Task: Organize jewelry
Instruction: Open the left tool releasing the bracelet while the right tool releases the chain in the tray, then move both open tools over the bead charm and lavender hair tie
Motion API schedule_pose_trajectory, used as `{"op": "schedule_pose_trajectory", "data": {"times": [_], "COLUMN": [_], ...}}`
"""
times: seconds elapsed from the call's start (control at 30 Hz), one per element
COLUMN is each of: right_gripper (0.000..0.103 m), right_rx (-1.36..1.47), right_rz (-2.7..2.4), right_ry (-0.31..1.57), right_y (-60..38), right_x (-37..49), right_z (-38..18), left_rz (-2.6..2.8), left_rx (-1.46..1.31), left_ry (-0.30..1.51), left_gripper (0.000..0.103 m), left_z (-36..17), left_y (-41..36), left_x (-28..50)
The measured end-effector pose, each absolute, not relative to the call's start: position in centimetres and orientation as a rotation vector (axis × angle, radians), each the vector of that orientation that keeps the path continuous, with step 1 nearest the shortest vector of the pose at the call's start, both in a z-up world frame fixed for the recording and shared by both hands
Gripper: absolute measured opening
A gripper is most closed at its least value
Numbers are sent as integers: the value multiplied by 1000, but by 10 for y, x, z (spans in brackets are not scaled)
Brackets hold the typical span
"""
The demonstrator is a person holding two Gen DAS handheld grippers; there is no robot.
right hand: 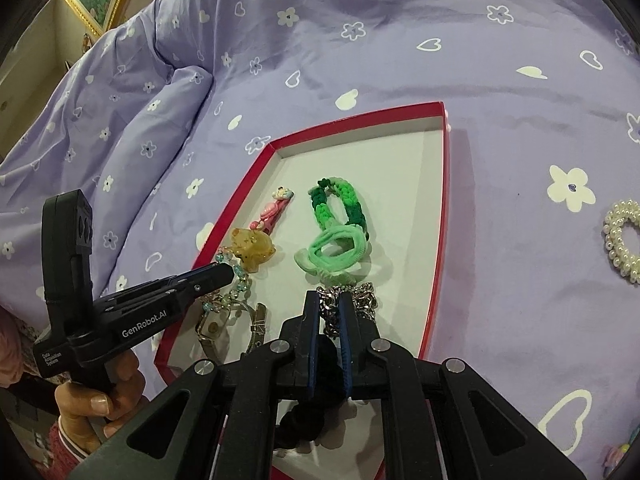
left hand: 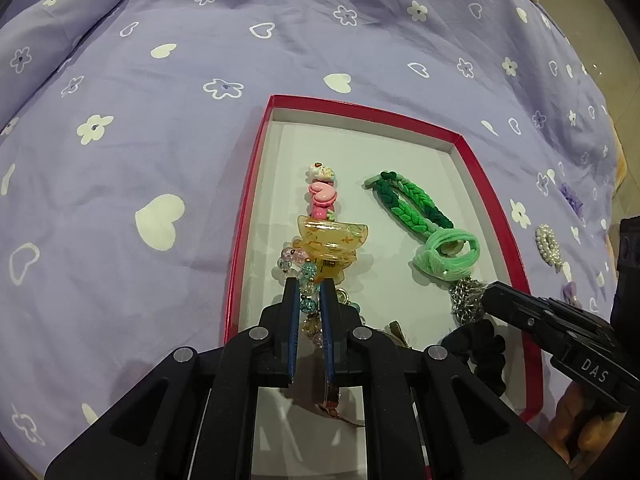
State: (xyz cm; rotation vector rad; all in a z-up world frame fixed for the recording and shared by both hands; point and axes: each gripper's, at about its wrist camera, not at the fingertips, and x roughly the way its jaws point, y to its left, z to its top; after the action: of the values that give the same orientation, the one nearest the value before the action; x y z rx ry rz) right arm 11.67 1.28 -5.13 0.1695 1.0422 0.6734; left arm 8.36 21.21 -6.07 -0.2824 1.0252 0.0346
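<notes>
A red-rimmed box (left hand: 360,109) (right hand: 360,118) with a white floor lies on the purple bedspread. My left gripper (left hand: 310,285) (right hand: 229,274) is shut on a beaded bracelet (left hand: 307,280) (right hand: 240,280) at the box's near left, just below an amber claw clip (left hand: 332,240) (right hand: 254,249) and a pink clip (left hand: 322,196) (right hand: 276,208). My right gripper (right hand: 330,301) (left hand: 489,294) is shut on a silver chain (right hand: 362,300) (left hand: 464,300), beside a mint hair tie (left hand: 448,252) (right hand: 336,252) and green braided bands (left hand: 408,204) (right hand: 340,204). A black scrunchie (left hand: 486,344) (right hand: 312,416) lies under the right gripper.
A pearl scrunchie (left hand: 548,246) (right hand: 624,240) and small purple bows (left hand: 570,196) lie on the bedspread to the right of the box. A watch (right hand: 214,326) rests in the box's near left corner. A folded duvet (right hand: 120,120) rises at the far left.
</notes>
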Motion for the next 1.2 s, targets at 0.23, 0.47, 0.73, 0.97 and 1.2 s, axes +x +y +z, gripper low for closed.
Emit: {"op": "schedule_pose_trajectory", "data": {"times": [0.23, 0.47, 0.73, 0.97, 1.2], "right_gripper": [13, 18, 35, 37, 38], "right_rx": [155, 186, 241, 296, 334], "right_rz": [673, 678, 670, 591, 480], "right_ry": [1046, 1025, 956, 924, 901], "right_y": [13, 4, -30, -82, -142], "right_x": [116, 108, 89, 71, 53], "right_z": [-51, -39, -15, -10, -13], "left_rz": [47, 53, 39, -10, -85], "left_rx": [-272, -280, -264, -250, -234], "left_ry": [1028, 1012, 967, 936, 928], "left_gripper": [10, 43, 58, 62, 64], "left_z": [-60, -52, -30, -9, 1], "left_y": [209, 209, 198, 172, 135], "left_x": [82, 75, 61, 48, 41]}}
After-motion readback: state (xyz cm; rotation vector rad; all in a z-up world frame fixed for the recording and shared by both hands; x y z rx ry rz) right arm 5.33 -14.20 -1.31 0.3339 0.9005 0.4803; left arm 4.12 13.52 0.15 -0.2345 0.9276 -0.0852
